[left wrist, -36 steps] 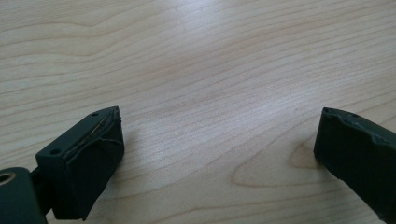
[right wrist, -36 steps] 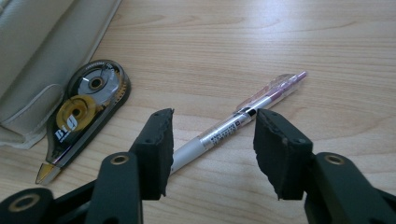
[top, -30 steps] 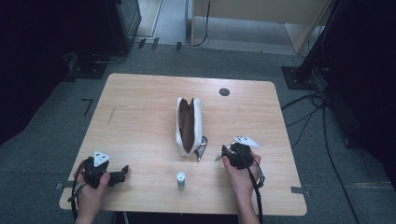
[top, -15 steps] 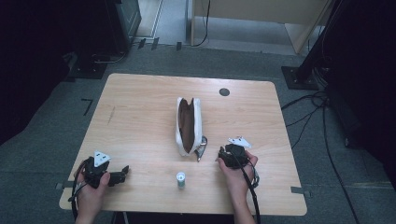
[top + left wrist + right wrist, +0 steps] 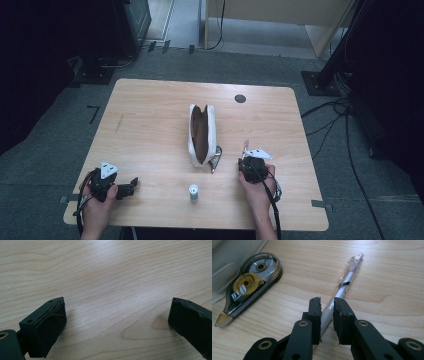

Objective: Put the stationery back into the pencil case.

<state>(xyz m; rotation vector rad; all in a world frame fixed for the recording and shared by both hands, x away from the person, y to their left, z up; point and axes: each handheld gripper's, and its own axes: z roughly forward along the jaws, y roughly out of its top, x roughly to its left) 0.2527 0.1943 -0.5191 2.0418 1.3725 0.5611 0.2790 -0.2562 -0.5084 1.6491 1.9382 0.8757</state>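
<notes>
The right gripper (image 5: 327,305) has its two black toothed jaws drawn in narrow around the barrel of a pen (image 5: 343,286), one on either side of its lower end and touching or all but touching it, while the pen lies flat on the table (image 5: 150,115); gripping low on the barrel that way looks like the start of a lift, with the long free end left to point away from the hand. From above, that gripper (image 5: 248,159) sits toward the table's right edge, near the front, just right of the open pencil case (image 5: 202,134). The pen is a slim thing, pale barrel going clear toward a pinkish tip, with a dark band partway up, smooth plastic that could slip between ridged pads. Just beside it, nearer the case, lies a correction tape dispenser (image 5: 249,282): a teardrop shell of smoky clear plastic with two reels inside, one silver and one yellow, nose pointing away from the case. The case is soft white fabric with a brown lining, its mouth gaping upward in the middle of the table, presumably so things can drop in. A small capped tube (image 5: 193,193) stands upright near the front edge. The left gripper (image 5: 117,322) rests by the front left corner, jaws spread wide over bare pale woodgrain, holding nothing.
</notes>
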